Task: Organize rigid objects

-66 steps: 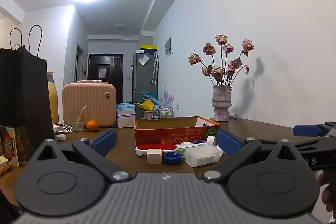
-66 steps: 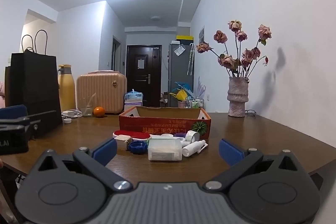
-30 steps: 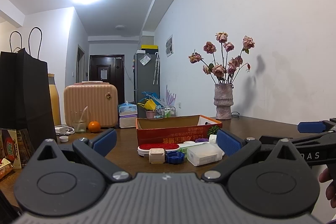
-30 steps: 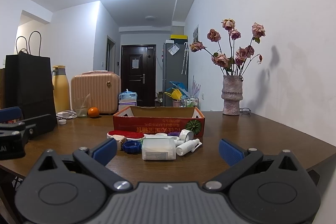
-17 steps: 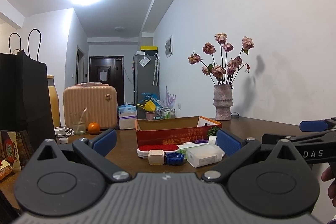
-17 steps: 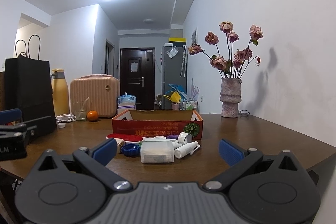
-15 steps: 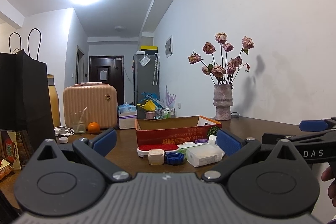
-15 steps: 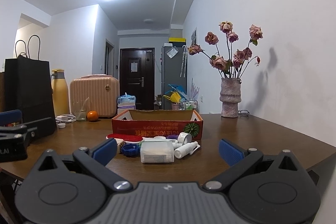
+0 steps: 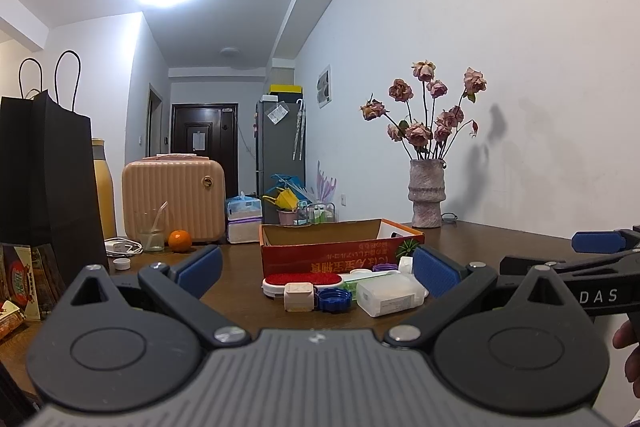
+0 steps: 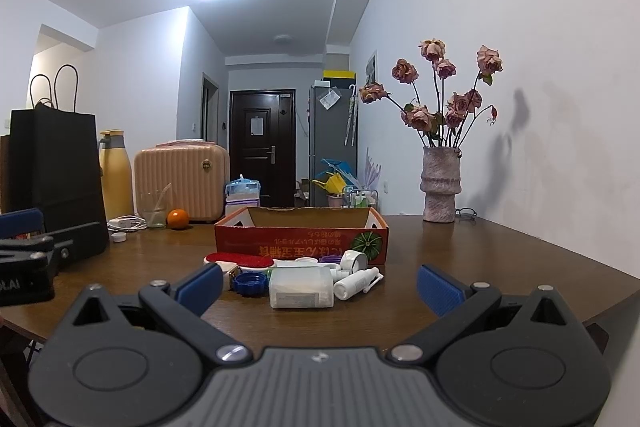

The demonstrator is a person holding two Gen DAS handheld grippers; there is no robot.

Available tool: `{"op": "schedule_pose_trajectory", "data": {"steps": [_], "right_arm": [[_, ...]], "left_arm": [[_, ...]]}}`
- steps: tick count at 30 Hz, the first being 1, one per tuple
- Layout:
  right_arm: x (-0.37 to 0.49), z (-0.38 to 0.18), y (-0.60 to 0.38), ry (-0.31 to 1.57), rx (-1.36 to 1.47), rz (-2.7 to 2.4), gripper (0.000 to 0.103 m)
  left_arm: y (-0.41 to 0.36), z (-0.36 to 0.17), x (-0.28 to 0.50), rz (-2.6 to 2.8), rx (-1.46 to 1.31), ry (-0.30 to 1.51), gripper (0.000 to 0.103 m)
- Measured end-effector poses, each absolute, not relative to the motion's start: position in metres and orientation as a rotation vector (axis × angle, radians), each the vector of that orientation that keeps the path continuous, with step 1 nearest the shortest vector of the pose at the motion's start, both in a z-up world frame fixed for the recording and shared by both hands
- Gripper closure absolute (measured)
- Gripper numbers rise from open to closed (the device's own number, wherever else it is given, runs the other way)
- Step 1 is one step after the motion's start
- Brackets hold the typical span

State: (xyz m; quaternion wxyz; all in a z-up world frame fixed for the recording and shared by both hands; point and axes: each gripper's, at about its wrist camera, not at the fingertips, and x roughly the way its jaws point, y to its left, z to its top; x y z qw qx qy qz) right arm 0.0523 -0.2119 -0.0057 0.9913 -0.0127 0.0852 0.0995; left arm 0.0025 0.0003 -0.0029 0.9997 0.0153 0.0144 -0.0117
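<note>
A pile of small rigid items lies on the brown table in front of a red cardboard box (image 9: 340, 251) (image 10: 300, 241). It holds a white rectangular case (image 9: 390, 294) (image 10: 301, 291), a blue cap (image 9: 332, 299) (image 10: 250, 283), a red-topped white item (image 9: 303, 281) (image 10: 240, 261), a small beige cube (image 9: 298, 297) and a white spray bottle (image 10: 357, 282). My left gripper (image 9: 316, 273) is open and empty, short of the pile. My right gripper (image 10: 320, 287) is open and empty, also short of it. Each gripper shows at the edge of the other's view.
A vase of dried roses (image 9: 426, 199) (image 10: 440, 187) stands at the back right. A black paper bag (image 9: 44, 179) (image 10: 56, 179), a peach case (image 9: 174, 197), a glass (image 9: 150, 235) and an orange (image 9: 179, 239) stand at the left.
Both grippers have shifted slightly while staying open and empty. The pile and the box have not moved.
</note>
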Motion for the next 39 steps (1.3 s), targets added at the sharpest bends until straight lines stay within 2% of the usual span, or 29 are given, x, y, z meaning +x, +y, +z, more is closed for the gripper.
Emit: {"op": "schedule_pose_trajectory", "data": {"steps": [9,16,19,22,27,30,32,36,38,39], "right_arm": [[0.055,-0.006,-0.213,0.168,-0.024,0.199,0.000],[0.097,-0.012,-0.222,0.166,-0.033,0.169,0.000],[0.130,-0.019,-0.230,0.205,0.036,0.289,0.000],[0.169,-0.030,-0.234,0.338,0.111,0.402,0.000],[0.213,-0.041,-0.223,0.418,0.119,0.438,0.002],[0.243,-0.044,-0.216,0.443,0.103,0.438,0.014],[0.267,-0.046,-0.216,0.466,0.103,0.429,0.028],[0.303,-0.051,-0.220,0.515,0.151,0.442,0.048],[0.317,-0.056,-0.222,0.544,0.181,0.450,0.059],[0.323,-0.059,-0.223,0.566,0.206,0.459,0.061]], "left_arm": [[0.001,-0.002,0.006,-0.024,0.024,0.035,0.000],[0.008,-0.005,0.067,0.024,-0.024,0.050,0.000],[0.009,-0.018,0.104,0.031,-0.051,0.118,0.000],[0.011,-0.033,0.142,0.007,-0.041,0.272,0.000],[0.015,-0.041,0.182,0.000,-0.008,0.400,0.000],[0.017,-0.039,0.201,-0.044,-0.042,0.428,0.000],[0.012,-0.037,0.213,-0.064,-0.064,0.423,0.002],[-0.004,-0.034,0.242,-0.088,-0.110,0.467,0.042],[-0.013,-0.034,0.261,-0.130,-0.144,0.513,0.048],[-0.016,-0.036,0.268,-0.148,-0.157,0.533,0.050]]}}
